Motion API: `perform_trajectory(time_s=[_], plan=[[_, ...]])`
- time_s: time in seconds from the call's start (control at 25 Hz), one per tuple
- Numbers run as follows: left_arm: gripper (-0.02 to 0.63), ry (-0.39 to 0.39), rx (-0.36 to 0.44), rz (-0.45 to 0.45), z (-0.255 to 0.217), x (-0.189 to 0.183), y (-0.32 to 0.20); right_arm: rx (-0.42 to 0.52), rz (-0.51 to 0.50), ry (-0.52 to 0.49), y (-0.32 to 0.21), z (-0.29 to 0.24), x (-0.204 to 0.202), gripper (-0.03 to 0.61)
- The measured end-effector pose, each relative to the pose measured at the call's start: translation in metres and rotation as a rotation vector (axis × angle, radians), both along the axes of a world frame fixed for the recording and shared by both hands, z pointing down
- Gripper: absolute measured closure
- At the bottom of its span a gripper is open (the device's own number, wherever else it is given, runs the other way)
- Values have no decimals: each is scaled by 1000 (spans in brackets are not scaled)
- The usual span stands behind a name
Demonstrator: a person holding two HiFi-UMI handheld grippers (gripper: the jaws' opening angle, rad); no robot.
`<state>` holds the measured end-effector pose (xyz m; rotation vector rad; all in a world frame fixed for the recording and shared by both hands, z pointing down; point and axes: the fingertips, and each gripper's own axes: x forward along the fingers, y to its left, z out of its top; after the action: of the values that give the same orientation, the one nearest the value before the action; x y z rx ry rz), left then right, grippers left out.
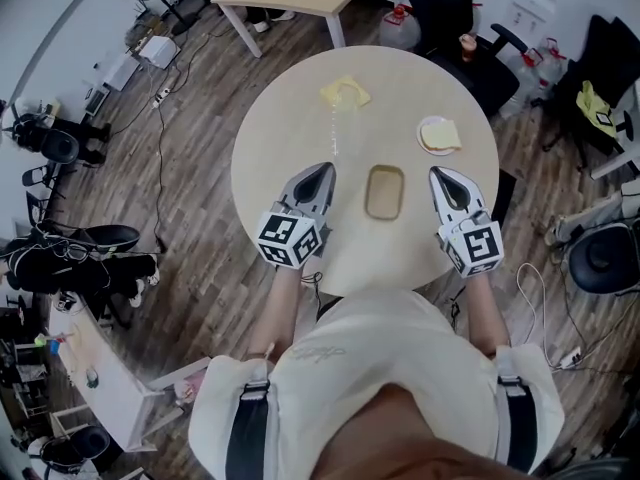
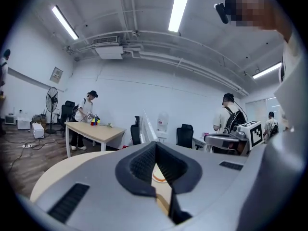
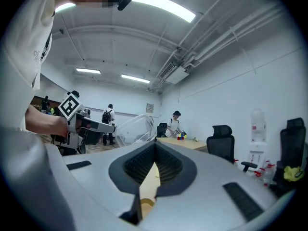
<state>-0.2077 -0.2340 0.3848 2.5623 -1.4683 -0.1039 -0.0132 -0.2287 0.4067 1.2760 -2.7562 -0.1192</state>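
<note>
Flanking the tan tray (image 1: 385, 193), left gripper (image 1: 321, 171) and right gripper (image 1: 441, 175) rest closed, empty.

The tan tray (image 1: 385, 192) is flanked by the left claw (image 1: 320, 173) and the right claw (image 1: 441, 175). Each is kept apart from it by a narrow strip of bare counter (image 1: 280, 138), so a slim passage is left on either side of the tray. Beyond the tray to the right, the way is blocked by a small plate (image 1: 421, 133) on which a slice of bread (image 1: 443, 135) is laid. Beyond the tray to the left, a yellow item (image 1: 345, 93) is found, with a thin pale streak (image 1: 334, 133) trailing back from it. Between these two obstacles, an open lane straight ahead of the tray is left as far as the counter's far edge, past which a black chair (image 1: 440, 8) is stood.
</note>
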Motion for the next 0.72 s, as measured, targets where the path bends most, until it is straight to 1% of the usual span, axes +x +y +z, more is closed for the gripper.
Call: perform_trajectory(time_s=[0.36,0.52,0.72], plan=[[597,13,95,-32,-40,-7,-5,77,14,-16,1,-41,3,572],[596,15,112,-24,-46,-2,-6,80,31,-34,1,-47,9,572],[595,20,105,-17,-44,-3,-7,62,45,-29,1,-44,9,572]])
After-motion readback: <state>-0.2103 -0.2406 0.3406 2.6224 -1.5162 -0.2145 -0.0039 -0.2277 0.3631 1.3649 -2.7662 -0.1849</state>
